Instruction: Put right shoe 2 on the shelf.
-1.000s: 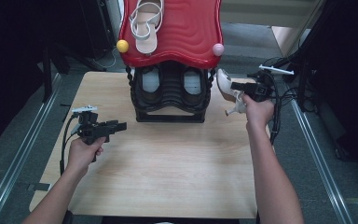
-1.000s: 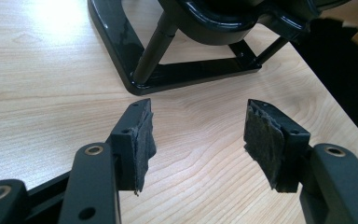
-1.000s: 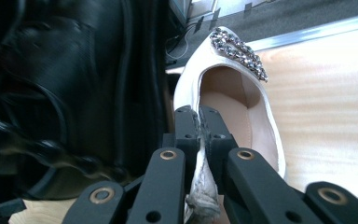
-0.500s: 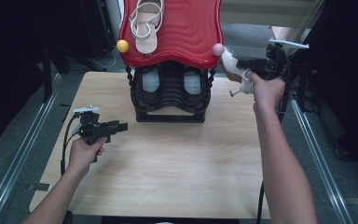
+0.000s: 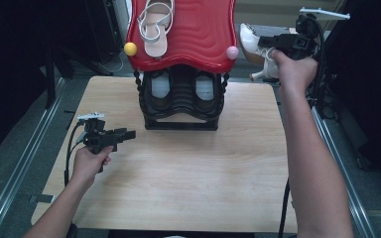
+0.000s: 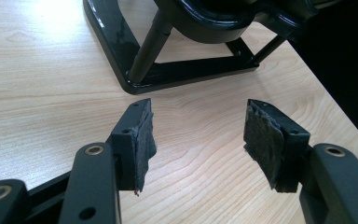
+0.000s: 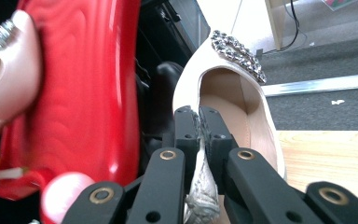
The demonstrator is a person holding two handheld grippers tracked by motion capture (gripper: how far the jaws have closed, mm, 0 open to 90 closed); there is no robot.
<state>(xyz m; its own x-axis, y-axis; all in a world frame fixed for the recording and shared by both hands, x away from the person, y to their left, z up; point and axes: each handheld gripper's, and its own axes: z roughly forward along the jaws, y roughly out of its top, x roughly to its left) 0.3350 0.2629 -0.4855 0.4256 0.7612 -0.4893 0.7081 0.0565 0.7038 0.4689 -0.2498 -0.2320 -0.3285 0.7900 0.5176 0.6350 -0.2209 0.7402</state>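
A white high-heeled shoe (image 5: pixel 252 45) with a jewelled toe (image 7: pixel 235 49) hangs in the air at the upper right, beside the red wavy shelf (image 5: pixel 198 29) of a black rack (image 5: pixel 181 96). My right gripper (image 5: pixel 273 42) is shut on the shoe's side wall (image 7: pixel 199 154). A second pale shoe (image 5: pixel 155 25) lies on the red shelf. My left gripper (image 5: pixel 129 134) hovers low over the wooden table (image 5: pixel 188 168) at the left, jaws open and nothing between the pads (image 6: pixel 144 140), pointing at the rack's base (image 6: pixel 168 74).
A yellow ball (image 5: pixel 130 48) and a pink ball (image 5: pixel 232 52) cap the red shelf's front corners. Metal rails (image 5: pixel 25 158) run along both sides of the table. Cables trail from both grippers.
My right gripper has risen with the white shoe from beside the rack's lower part up to the level of the red shelf. The left gripper has stayed still.
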